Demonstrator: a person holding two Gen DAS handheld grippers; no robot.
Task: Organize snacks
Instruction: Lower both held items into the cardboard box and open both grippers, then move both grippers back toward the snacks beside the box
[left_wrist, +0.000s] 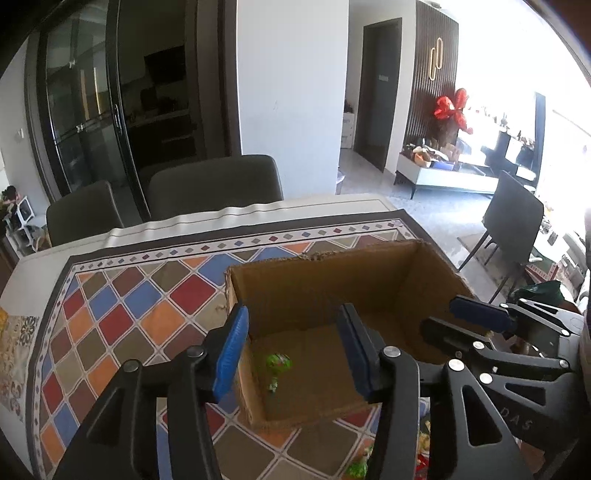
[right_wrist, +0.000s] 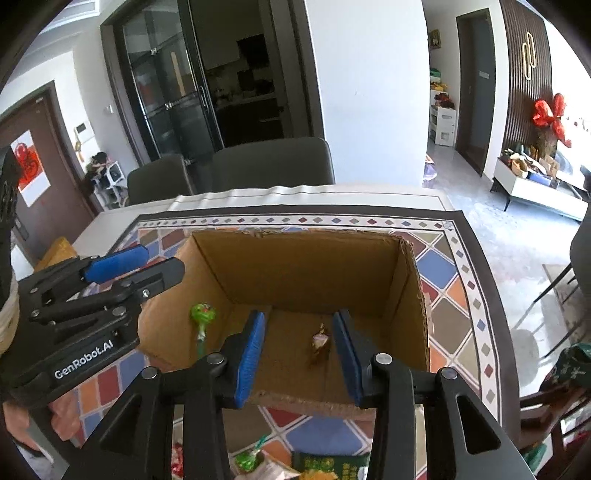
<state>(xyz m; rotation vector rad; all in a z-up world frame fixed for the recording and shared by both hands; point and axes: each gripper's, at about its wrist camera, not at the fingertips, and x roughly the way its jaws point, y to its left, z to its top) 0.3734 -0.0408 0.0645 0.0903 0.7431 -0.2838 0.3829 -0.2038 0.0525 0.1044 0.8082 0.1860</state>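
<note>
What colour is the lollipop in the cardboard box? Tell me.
Green lollipop, clearest in the right wrist view.

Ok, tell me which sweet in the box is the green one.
The lollipop by the box's left wall: green wrapper, thin stick. The other sweet, between the right claw's fingers in that view, is pale and brownish, no stick.

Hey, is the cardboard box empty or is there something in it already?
Not empty. The cardboard box holds a green lollipop and a small wrapped candy on its floor.

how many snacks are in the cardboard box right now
2: a green lollipop on the left of the cardboard box floor, and a small wrapped candy mid-floor. The near wall may hide more.
</note>
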